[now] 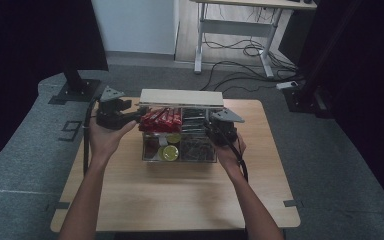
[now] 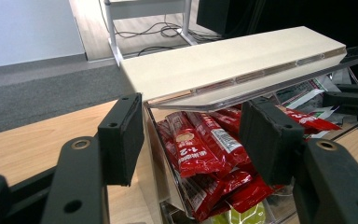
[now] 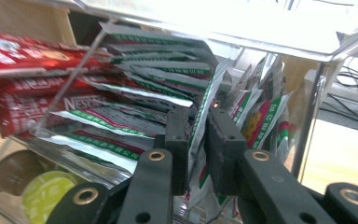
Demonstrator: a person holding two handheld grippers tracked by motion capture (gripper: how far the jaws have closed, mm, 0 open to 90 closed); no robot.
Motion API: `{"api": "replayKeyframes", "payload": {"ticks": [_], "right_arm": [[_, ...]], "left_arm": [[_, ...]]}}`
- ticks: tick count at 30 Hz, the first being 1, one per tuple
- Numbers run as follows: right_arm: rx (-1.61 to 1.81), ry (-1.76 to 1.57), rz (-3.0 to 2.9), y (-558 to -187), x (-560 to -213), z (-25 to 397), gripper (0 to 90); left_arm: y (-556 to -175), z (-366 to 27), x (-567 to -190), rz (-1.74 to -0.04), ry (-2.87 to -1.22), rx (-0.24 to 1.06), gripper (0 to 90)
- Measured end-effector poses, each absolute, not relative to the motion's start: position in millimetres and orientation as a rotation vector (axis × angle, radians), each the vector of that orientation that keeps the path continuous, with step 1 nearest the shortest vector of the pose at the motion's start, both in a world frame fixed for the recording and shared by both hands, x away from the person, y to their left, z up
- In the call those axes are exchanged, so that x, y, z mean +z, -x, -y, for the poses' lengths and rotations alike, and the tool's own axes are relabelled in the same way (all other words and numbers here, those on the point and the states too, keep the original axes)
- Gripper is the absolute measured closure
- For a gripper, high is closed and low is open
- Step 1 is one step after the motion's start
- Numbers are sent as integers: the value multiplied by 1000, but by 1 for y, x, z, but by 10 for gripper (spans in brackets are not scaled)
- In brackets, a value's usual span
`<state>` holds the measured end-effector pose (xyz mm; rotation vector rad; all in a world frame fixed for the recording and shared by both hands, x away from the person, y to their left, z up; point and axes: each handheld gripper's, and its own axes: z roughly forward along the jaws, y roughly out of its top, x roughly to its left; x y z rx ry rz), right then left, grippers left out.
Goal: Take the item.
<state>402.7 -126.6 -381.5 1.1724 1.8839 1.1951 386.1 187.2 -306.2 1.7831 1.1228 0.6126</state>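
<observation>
A clear compartment box [image 1: 180,161] stands mid-table with its pale wooden lid [image 1: 181,97] raised at the back. Red sachets [image 1: 161,119] fill its back left compartment and silver-green sachets [image 1: 195,117] the back right one. My left gripper [image 1: 139,114] is open at the box's left wall; in the left gripper view its jaws [image 2: 193,135] straddle that wall, in front of the red sachets [image 2: 200,144] and under the lid [image 2: 233,65]. My right gripper [image 1: 207,127] reaches into the back right compartment. It [image 3: 196,140] is shut on the edge of one silver-green sachet [image 3: 200,123].
Round capsules [image 1: 170,152] lie in the front left compartment, a yellow-green one [image 3: 46,191] nearest. Dark packets [image 1: 197,149] fill the front right. The wooden table [image 1: 180,200] has free room in front of the box. A monitor stand [image 1: 75,85] is at the back left.
</observation>
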Motion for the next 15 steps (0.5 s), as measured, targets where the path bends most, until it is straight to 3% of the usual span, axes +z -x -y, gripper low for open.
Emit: {"api": "replayKeyframes", "payload": {"ticks": [7, 15], "right_arm": [[1183, -1185, -1878, -405, -382, 127, 864], [1230, -1163, -1867, -398, -377, 132, 877]], "left_arm": [[-386, -187, -306, -1120, -1784, 612, 406], [-387, -187, -306, -1119, -1783, 610, 404]]}}
